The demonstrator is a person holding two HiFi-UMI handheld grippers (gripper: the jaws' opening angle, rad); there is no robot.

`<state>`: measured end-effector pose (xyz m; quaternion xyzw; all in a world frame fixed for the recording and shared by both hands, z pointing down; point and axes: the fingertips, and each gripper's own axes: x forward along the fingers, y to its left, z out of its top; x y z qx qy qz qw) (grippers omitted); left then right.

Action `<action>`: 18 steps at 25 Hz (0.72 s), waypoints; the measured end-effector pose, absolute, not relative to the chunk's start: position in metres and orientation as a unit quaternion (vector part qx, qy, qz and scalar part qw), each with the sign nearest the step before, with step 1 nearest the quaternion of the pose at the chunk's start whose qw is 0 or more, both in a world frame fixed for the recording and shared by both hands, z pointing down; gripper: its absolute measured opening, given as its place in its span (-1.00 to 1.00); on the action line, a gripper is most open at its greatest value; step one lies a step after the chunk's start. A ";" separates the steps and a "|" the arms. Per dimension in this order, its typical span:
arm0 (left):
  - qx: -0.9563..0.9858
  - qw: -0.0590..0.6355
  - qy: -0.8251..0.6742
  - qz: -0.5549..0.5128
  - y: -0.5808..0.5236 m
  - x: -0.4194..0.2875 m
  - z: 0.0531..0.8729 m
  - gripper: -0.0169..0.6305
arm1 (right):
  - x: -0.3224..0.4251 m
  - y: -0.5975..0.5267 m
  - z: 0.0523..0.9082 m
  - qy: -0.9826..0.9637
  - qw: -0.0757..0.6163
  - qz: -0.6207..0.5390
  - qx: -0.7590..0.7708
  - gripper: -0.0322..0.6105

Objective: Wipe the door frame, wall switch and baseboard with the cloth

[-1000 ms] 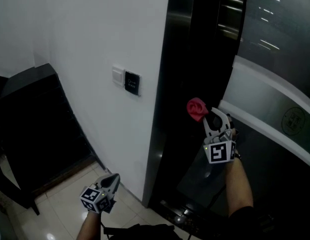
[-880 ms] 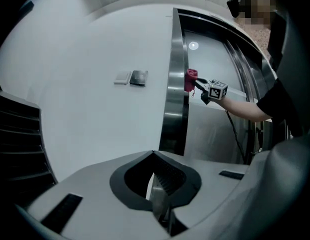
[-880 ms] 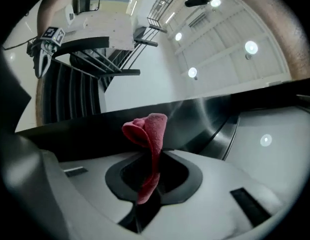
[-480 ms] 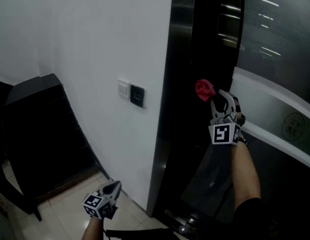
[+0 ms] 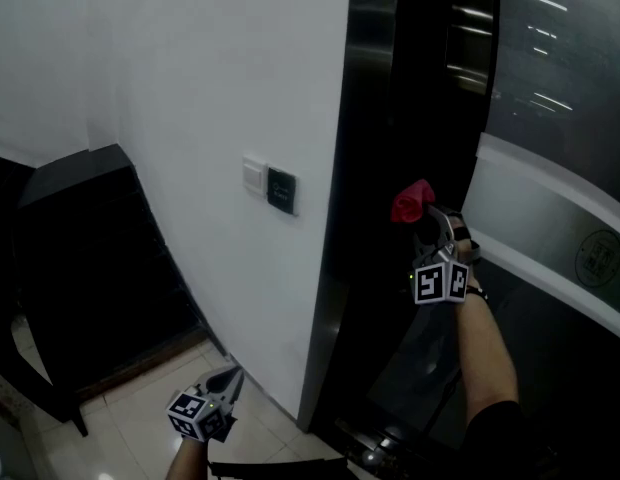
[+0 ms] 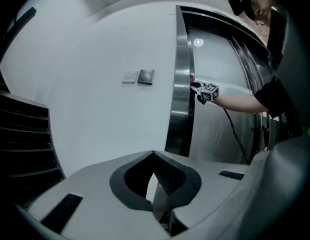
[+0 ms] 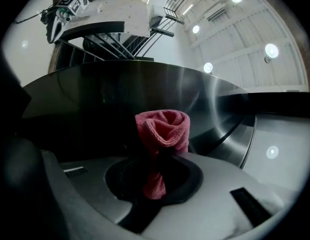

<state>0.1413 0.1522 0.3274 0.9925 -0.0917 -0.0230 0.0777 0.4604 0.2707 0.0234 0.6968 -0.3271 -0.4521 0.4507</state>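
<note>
The right gripper [image 5: 436,230] was clamped on the bunched pink microfibre cloth [image 5: 412,200], held at the dark polished-steel door frame [image 5: 365,118] — frame-wiping in hand; next, likely a steady stroke along it. The left gripper [image 5: 223,386] hung low, jaws together — empty.

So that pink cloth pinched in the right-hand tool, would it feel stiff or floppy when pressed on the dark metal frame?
Probably floppy: the cloth bunches into a soft roll beyond the shut right tool. Its looped weave suggests it's light and grippy rather than slippery. Pressed on the door frame, it would likely squash flat, not push back.
</note>
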 end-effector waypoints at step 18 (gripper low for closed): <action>0.994 0.078 -0.081 -0.007 0.162 0.148 0.338 -0.98 | 0.467 0.267 0.108 -0.376 0.506 -0.398 0.667 -0.75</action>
